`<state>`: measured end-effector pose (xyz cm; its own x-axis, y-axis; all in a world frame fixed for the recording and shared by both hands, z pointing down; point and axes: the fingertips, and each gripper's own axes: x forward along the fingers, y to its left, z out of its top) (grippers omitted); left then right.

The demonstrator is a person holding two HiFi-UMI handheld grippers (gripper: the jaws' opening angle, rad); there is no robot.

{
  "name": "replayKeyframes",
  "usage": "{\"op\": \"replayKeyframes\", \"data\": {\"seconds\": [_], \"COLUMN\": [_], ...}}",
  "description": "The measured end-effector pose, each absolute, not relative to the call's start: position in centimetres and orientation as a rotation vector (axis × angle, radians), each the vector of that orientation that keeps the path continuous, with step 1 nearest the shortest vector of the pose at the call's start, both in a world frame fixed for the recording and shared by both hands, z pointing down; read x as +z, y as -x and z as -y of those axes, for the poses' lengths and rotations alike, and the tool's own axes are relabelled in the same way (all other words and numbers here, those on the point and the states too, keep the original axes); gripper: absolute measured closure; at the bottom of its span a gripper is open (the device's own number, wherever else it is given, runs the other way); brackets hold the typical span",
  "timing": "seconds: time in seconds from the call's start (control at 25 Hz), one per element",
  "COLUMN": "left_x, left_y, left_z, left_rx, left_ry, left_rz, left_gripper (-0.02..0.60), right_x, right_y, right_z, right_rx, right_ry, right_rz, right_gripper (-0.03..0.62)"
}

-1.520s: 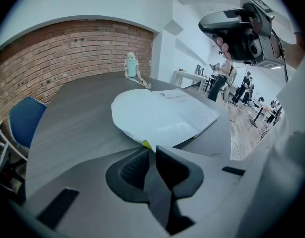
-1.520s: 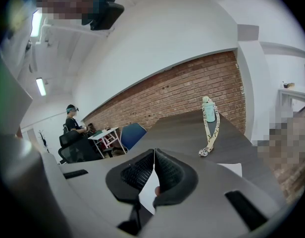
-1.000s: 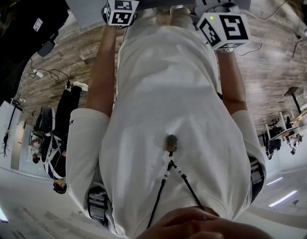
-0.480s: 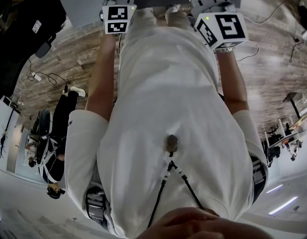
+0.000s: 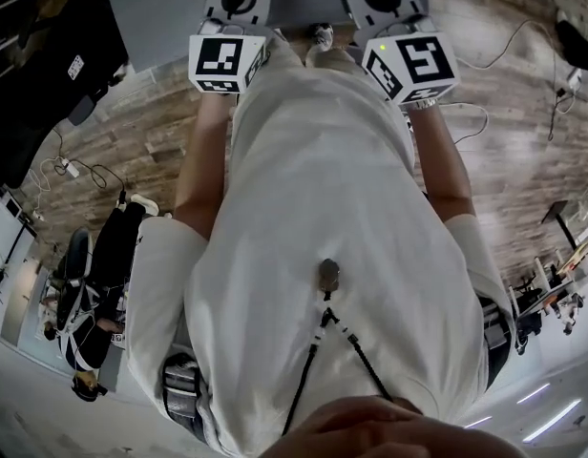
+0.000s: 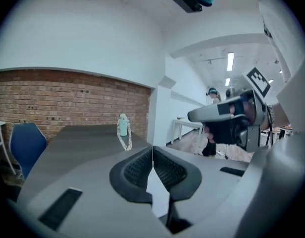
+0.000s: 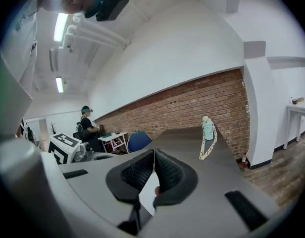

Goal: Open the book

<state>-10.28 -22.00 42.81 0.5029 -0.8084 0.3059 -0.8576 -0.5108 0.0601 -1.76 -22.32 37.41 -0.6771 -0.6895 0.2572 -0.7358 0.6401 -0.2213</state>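
Note:
I see no book plainly in any view. A white patch (image 6: 158, 195) shows through the gap under the left pads, and I cannot tell what it is. My left gripper (image 6: 152, 157) is held above the grey table (image 6: 78, 148). Its jaws have just been closing and now meet with nothing between them. My right gripper (image 7: 154, 161) is also shut and empty, pointing along the table (image 7: 192, 143). In the head view both marker cubes, left (image 5: 222, 62) and right (image 5: 413, 65), sit at the top in front of the person's white shirt.
A mint bottle (image 6: 123, 124) with a lanyard stands at the table's far end by the brick wall, also visible as the bottle (image 7: 207, 128). A blue chair (image 6: 26, 143) is beside the table. Another person (image 7: 86, 125) stands at a far desk. Cables lie on the wooden floor (image 5: 94, 146).
In the head view both marker cubes have come lower in the picture and nearer the camera, the left one farther. More of both gripper bodies now shows at the top edge.

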Motion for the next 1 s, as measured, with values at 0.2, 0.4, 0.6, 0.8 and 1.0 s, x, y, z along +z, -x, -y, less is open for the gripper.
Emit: {"op": "replayKeyframes", "data": {"seconds": [0.2, 0.4, 0.6, 0.8, 1.0], "left_x": [36.6, 30.7, 24.7, 21.6, 19.5], "left_y": [7.0, 4.0, 2.3, 2.2, 2.6], "left_z": [20.7, 19.7, 18.2, 16.9, 16.3], "left_rx": [0.228, 0.146, -0.055, -0.094, -0.138], "left_ry": [-2.633, -2.736, -2.817, -2.809, -2.819], "left_rz": [1.462, 1.479, 1.528, 1.583, 1.615], "left_gripper": [0.555, 0.555, 0.555, 0.555, 0.555], "right_x": [34.6, 31.0, 27.1, 23.6, 21.4], "right_y": [-1.6, -4.2, -5.2, -6.0, -5.9], "right_z": [20.4, 19.6, 18.9, 17.9, 17.6], "right_rx": [0.39, 0.383, 0.285, 0.216, 0.156], "right_ry": [-1.225, -1.26, -1.281, -1.318, -1.341], "right_rz": [2.734, 2.789, 2.86, 2.902, 2.932], "right_gripper": [0.557, 0.557, 0.557, 0.557, 0.557]}}
